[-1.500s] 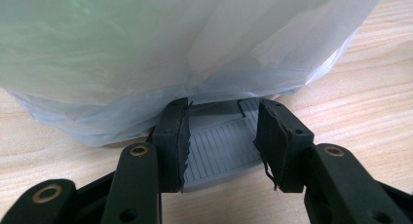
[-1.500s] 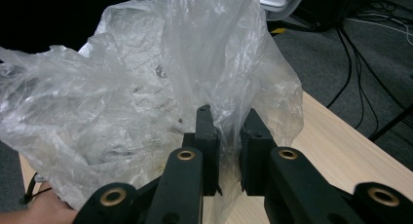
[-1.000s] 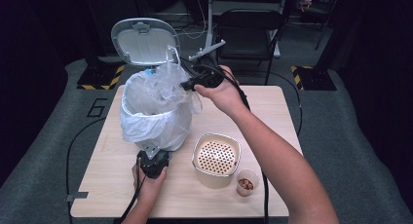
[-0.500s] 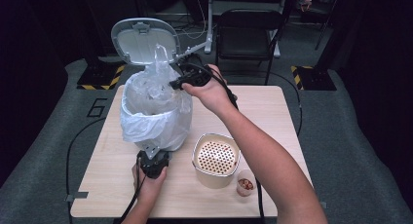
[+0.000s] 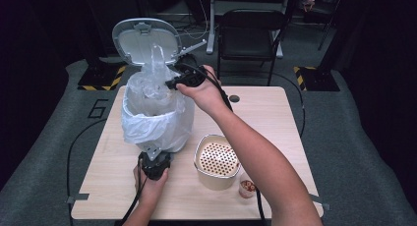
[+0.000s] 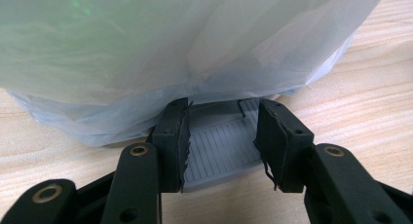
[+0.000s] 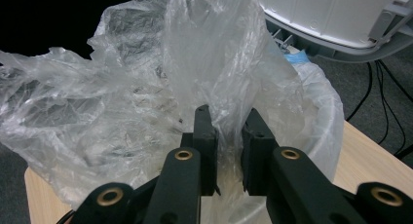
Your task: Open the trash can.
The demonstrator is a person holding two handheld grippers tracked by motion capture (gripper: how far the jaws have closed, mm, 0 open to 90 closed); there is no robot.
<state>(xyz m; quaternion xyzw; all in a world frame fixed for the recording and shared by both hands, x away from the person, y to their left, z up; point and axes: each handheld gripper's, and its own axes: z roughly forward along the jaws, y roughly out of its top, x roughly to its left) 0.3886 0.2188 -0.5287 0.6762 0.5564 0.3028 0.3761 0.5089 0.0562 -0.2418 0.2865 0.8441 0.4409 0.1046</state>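
While the left gripper (image 6: 221, 146) is clamping the bin's pedal (image 6: 221, 148), the right gripper (image 7: 229, 136) is pinching the bag (image 7: 209, 63); draw it across slowly to avoid tearing.

My two handheld grippers are matte black. The left gripper (image 6: 221, 146) has squared jaws with frayed rubber pads and brass-ringed pivot screws on its linkage arms. The right gripper (image 7: 228, 151) looks the same, narrower. A black cable (image 5: 74, 147) trails from each. My forearms are bare, unsleeved.
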